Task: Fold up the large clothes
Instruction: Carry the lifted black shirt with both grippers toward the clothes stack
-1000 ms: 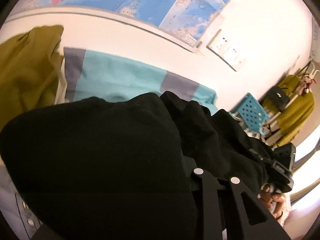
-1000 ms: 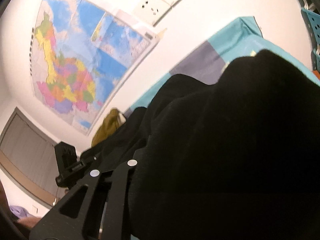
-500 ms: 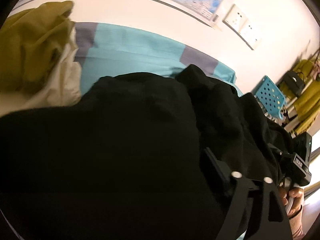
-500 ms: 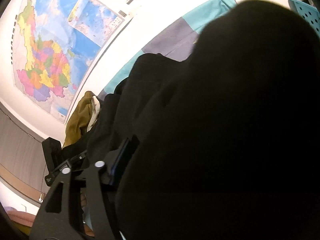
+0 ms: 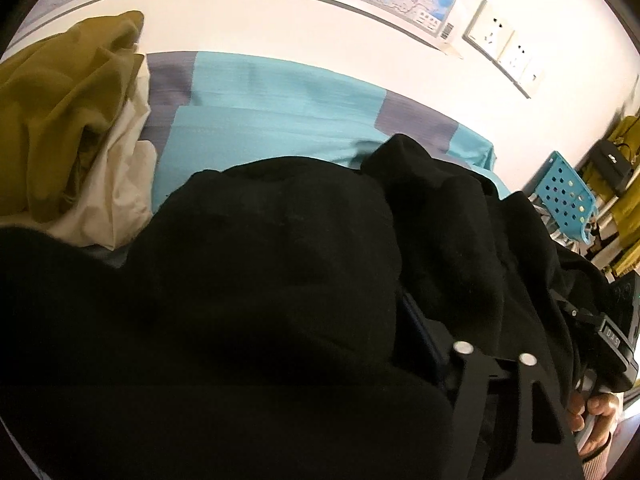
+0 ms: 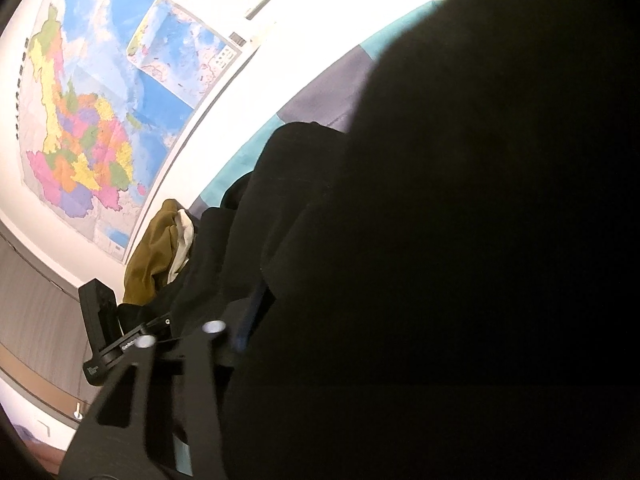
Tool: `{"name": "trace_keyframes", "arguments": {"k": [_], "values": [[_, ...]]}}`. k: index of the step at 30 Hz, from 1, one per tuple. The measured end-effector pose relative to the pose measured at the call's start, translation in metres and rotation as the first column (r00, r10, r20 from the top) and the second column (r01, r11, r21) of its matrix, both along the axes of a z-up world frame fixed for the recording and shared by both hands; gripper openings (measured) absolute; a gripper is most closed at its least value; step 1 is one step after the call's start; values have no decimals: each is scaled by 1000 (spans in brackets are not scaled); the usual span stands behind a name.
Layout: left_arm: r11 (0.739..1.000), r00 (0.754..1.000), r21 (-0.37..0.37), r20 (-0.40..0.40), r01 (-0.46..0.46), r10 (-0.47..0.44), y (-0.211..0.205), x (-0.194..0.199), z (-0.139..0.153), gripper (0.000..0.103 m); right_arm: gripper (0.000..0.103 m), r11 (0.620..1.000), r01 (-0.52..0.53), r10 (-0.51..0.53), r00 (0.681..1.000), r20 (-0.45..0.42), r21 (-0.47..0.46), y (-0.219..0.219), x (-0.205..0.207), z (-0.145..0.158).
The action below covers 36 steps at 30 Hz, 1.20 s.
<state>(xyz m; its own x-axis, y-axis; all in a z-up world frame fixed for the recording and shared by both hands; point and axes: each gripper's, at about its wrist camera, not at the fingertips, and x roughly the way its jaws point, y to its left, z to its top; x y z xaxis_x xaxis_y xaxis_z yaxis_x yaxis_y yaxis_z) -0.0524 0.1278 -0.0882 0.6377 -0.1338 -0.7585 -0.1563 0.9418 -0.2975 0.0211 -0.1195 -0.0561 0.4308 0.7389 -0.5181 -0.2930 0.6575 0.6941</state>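
Obs., both wrist views, landmark = teal sheet (image 5: 280, 112) with grey bands.

- Black garment (image 5: 260, 300) is lying bunched over the near part of the teal sheet and is filling most of both views. It is draping right over the cameras, and one rounded fold is blocking the whole right side of the right wrist view.
- Left gripper (image 5: 416, 320): only one finger is showing, and the other is sitting under the black cloth. Its jaws have just been closing with black cloth lying in and over the gap. The pads are covered, so I cannot tell whether they are pinching the fabric or standing loose.
- Right gripper (image 6: 240, 328): same picture. One finger is showing beside the fold and the rest is buried. Its jaws have also just been closing, with cloth across them, and I cannot tell whether they are gripping it.
- A hand (image 5: 596, 412) is holding the right gripper's handle off the sheet's near right corner.
- Olive garment (image 5: 60, 120) is sitting heaped at the left end of the sheet, with a cream cloth (image 5: 120, 184) lying against it on the sheet side, touching the black garment's edge.
- Wall map (image 6: 100, 120) is hanging above the sheet's far edge, with wall sockets (image 5: 504, 44) to its right.
- Blue perforated crate (image 5: 568, 196) is standing beyond the sheet's right end.
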Motion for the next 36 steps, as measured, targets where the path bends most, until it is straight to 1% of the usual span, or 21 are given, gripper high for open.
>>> {"name": "trace_keyframes", "arguments": {"k": [2,4,8,12,16,21,23,27,31,36], "values": [[1000,1000,4,-1,-1,1,0,0,0,60,34,1000,-11,11,1000,-6,15,-1,-1,-2],[1000,1000,1,-5,-5,5,1,1,0,55,29,999,-23,23,1000,-15,42,-2,-1,-5],[1000,1000,2,-5,-13,13,2,0,4,44,23,997,-27,29,999,-21,75,-5,-4,-4],[1000,1000,-18,-4,-16,15,6,-1,10,36,19,993,-41,40,999,10,107,-10,-11,11],[999,1000,-38,9,-1,1,11,-5,21,28,16,993,-52,48,998,37,103,-9,-19,25],[997,1000,-75,25,16,-14,18,-8,43,24,15,992,-71,64,995,71,104,-6,-28,46],[998,998,-67,53,21,-17,20,-10,55,23,15,990,-83,74,993,89,114,5,-27,54],[998,995,-63,97,27,-21,23,-15,76,23,14,987,-112,93,982,163,112,11,-36,82],[999,988,-37,153,32,-26,25,-22,99,22,14,985,-132,104,968,228,111,16,-45,106],[999,979,-14,204,30,-27,29,-29,125,22,14,982,-156,118,948,294,109,23,-48,125]]}}
